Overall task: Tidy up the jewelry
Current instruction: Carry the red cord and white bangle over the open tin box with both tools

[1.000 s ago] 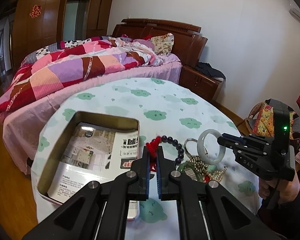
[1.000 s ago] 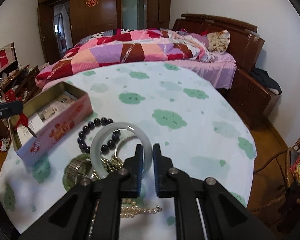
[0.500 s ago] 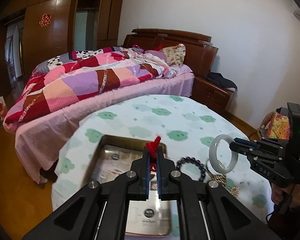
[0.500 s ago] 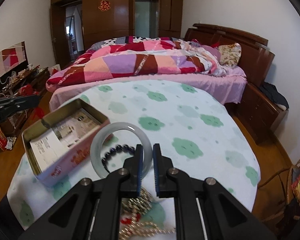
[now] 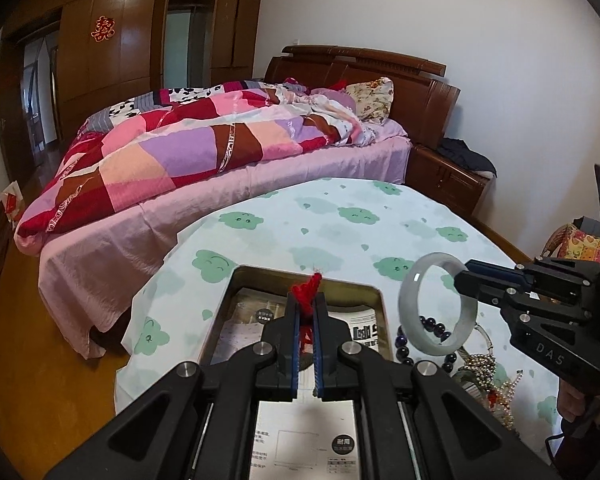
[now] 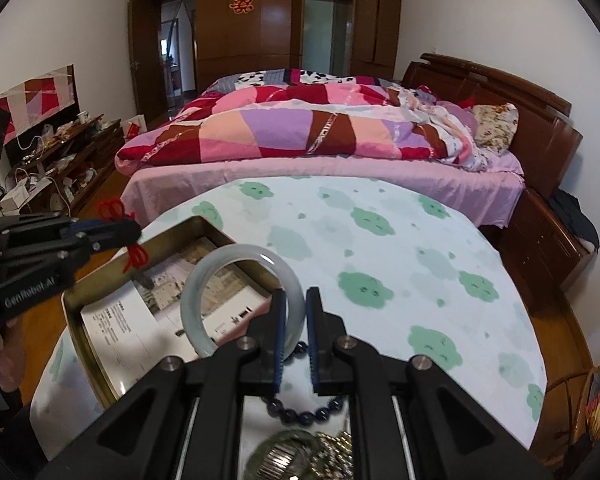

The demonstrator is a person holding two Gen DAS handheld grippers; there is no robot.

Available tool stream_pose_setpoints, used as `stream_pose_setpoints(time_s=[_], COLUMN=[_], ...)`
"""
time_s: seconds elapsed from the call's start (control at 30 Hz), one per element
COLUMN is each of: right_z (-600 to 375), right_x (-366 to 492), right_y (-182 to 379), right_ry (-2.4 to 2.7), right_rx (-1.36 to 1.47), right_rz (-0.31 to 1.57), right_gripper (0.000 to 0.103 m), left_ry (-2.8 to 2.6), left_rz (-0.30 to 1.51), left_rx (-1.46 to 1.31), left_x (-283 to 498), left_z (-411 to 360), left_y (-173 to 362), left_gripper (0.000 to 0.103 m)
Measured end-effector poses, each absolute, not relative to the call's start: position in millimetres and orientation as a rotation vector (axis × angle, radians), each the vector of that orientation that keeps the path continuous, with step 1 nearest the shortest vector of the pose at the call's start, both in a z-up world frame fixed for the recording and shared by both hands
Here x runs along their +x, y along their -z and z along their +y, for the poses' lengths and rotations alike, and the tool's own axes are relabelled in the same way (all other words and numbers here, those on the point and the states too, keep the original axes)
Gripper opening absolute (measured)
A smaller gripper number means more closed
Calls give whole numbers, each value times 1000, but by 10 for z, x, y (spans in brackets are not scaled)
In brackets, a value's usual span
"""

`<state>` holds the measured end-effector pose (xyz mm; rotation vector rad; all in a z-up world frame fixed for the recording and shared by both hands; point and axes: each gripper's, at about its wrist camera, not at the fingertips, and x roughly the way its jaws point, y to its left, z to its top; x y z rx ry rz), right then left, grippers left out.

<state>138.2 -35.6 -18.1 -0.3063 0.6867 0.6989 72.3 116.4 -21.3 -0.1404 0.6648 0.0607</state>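
- A red cord ornament point(image 5: 309, 295) is pinched between the narrow jaws of the left tongs point(image 5: 307, 312) and held above the open tin point(image 5: 381, 304).
- A pale bangle point(image 6: 240, 300) is clamped by its rim in the right tongs point(image 6: 294, 320), lifted off the desk point(image 6: 400, 248) beside the tin.
- The bangle is judged stiff, smooth and breakable; it is best held across the band, as now, and set down gently rather than dropped.
- The cord is judged light and limp; a small dark piece hangs from it, so any part of the knot may be gripped.
- The tin is lined with printed paper sheets point(image 6: 140, 312); no jewelry is seen inside it yet.
- A dark bead bracelet point(image 6: 300, 410), a metal watch band point(image 6: 280, 456) and pearl strands point(image 5: 496, 384) are left heaped on the desk by the tin.
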Motion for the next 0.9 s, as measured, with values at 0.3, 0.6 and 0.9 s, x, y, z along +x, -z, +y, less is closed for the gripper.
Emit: stream_pose_setpoints(time_s=[0.3,0.6,0.9], right_z=[-11,226,331], right_x=[1451,1491,1533], right_y=[289,471,650], right_ry=[-723,-733,-719], right_rx=[-340,-371,-395], right_rz=[710,751,795], right_gripper=[12,12,12], left_ry=[-81,-91,-88], left_rz=[695,732,774], left_rx=[-131,-145,-141], left_x=[866,986,1163], left_z=[1266,1399,1435], left_y=[333,461,592], left_gripper=[4,4,4])
